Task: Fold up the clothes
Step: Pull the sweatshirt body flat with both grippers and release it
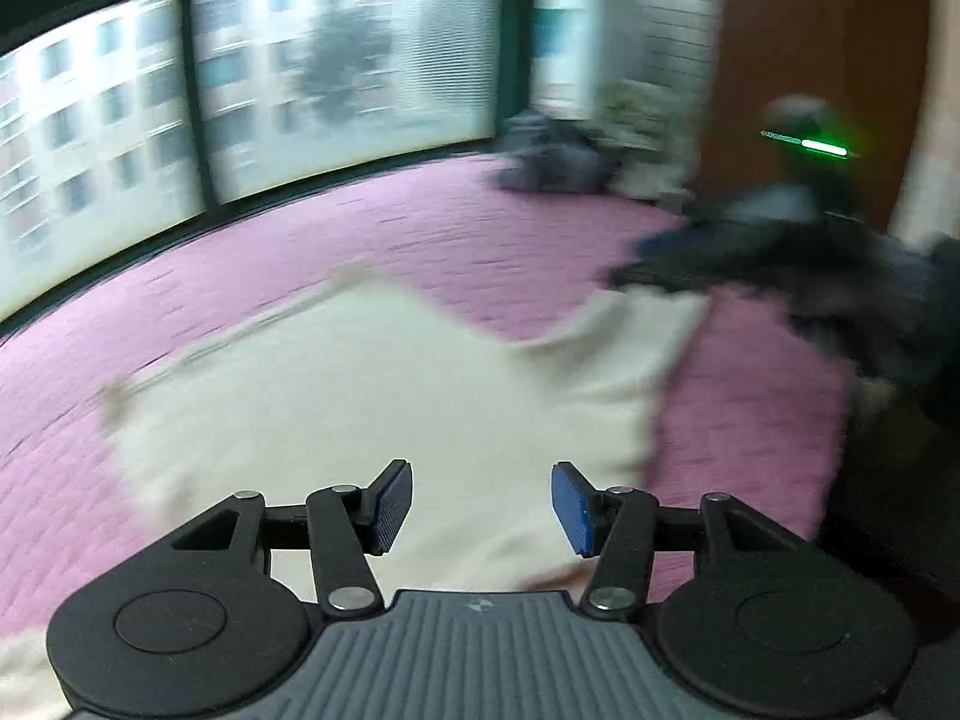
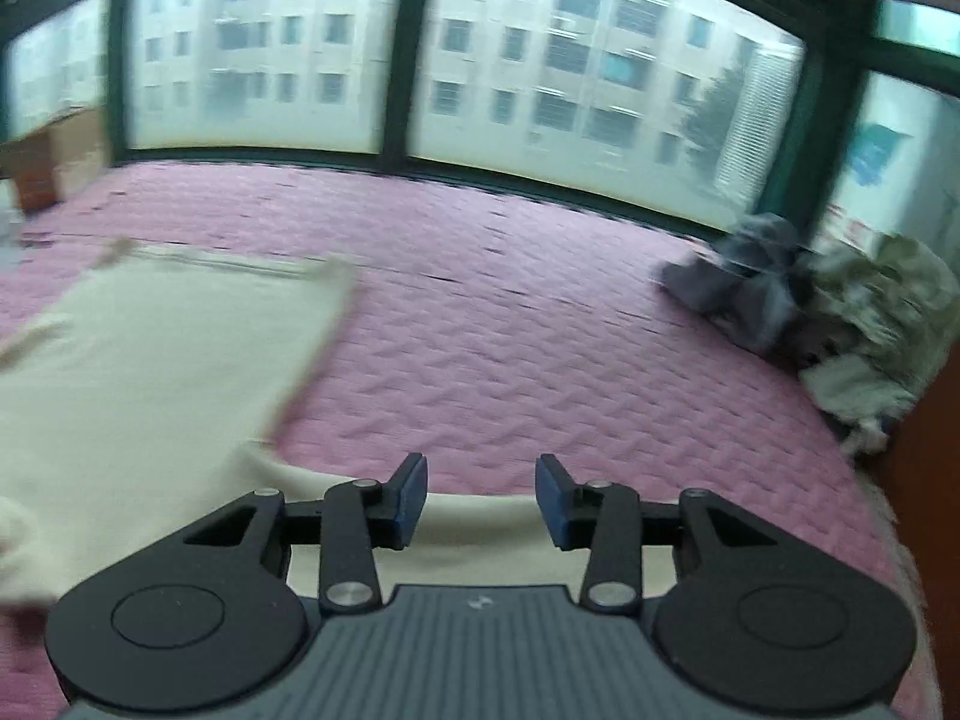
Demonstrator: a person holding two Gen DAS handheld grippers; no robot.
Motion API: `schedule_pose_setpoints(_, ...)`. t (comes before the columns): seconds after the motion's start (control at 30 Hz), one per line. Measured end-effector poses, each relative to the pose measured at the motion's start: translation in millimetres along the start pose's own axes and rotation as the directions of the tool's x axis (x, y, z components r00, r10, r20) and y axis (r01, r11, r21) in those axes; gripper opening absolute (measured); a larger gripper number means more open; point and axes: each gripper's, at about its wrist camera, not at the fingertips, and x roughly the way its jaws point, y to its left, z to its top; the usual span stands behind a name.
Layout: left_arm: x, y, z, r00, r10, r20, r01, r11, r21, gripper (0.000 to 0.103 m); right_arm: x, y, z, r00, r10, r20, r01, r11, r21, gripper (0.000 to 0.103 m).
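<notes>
We see a wide window (image 2: 420, 60) with dark green frames running along the far side of the room, and through it a pale apartment block (image 2: 540, 60) with rows of small windows. Below it a pink quilted bedspread (image 2: 510, 330) covers the whole work surface, its stitched pattern blurred in both views. On the bedspread lies a cream garment (image 1: 372, 396), spread mostly flat; in the left wrist view it fills the middle of the picture, with one part reaching toward the right. In the right wrist view the same garment lies to the left and runs along the near edge under the gripper. A brown wooden panel (image 1: 816, 60) stands at the right side of the bed. In the far right corner we see a heap of clothes (image 2: 828, 306), a grey piece beside a pale one, well apart from the cream garment. A cardboard box (image 2: 54, 162) sits at the far left. The left gripper (image 1: 482, 504) hangs over the cream garment with its jaws parted and nothing between the blue pads. The right gripper (image 2: 482, 498) also stands parted and empty, over the garment's near edge.
</notes>
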Motion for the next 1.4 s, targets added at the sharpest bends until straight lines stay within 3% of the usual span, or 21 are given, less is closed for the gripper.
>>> schedule_pose_setpoints(0.13,2,55,-16,0.994,0.1,-0.046,-0.106,0.984,-0.142,0.052,-5,43,7,0.994,0.109,0.004,-0.109,0.991,-0.075,0.04)
schedule_pose_setpoints(0.2,7,74,-25,0.99,0.114,-0.078,-0.127,0.975,-0.185,0.051,-5,68,11,0.986,0.168,-0.003,-0.167,0.979,-0.119,0.041)
schedule_pose_setpoints(0.3,13,84,-36,0.981,0.151,-0.118,-0.173,0.963,-0.208,0.051,-1,97,14,0.976,0.219,-0.017,-0.218,0.959,-0.18,0.043)
schedule_pose_setpoints(0.43,6,89,-41,0.983,0.151,-0.103,-0.172,0.956,-0.236,0.05,10,117,18,0.971,0.234,-0.054,-0.24,0.945,-0.224,0.043)
schedule_pose_setpoints(0.6,4,91,-25,0.992,0.119,-0.033,-0.124,0.96,-0.252,0.05,28,115,30,0.967,0.244,-0.071,-0.253,0.952,-0.173,0.043)
schedule_pose_setpoints(0.77,33,98,-6,0.998,0.057,-0.017,-0.059,0.952,-0.299,0.05,58,106,33,0.966,0.238,-0.097,-0.247,0.964,-0.096,0.043)
schedule_pose_setpoints(0.9,48,114,-9,0.991,0.106,-0.076,-0.126,0.933,-0.338,0.05,70,95,26,0.961,0.244,-0.129,-0.253,0.966,-0.054,0.044)
schedule_pose_setpoints(1.3,14,126,-21,0.985,0.169,-0.028,-0.166,0.908,-0.385,0.053,73,86,28,0.963,0.241,-0.118,-0.245,0.969,-0.026,0.046)
schedule_pose_setpoints(1.4,-14,134,-32,0.969,0.246,-0.025,-0.234,0.88,-0.414,0.053,58,92,28,0.96,0.261,-0.099,-0.268,0.962,-0.059,0.046)
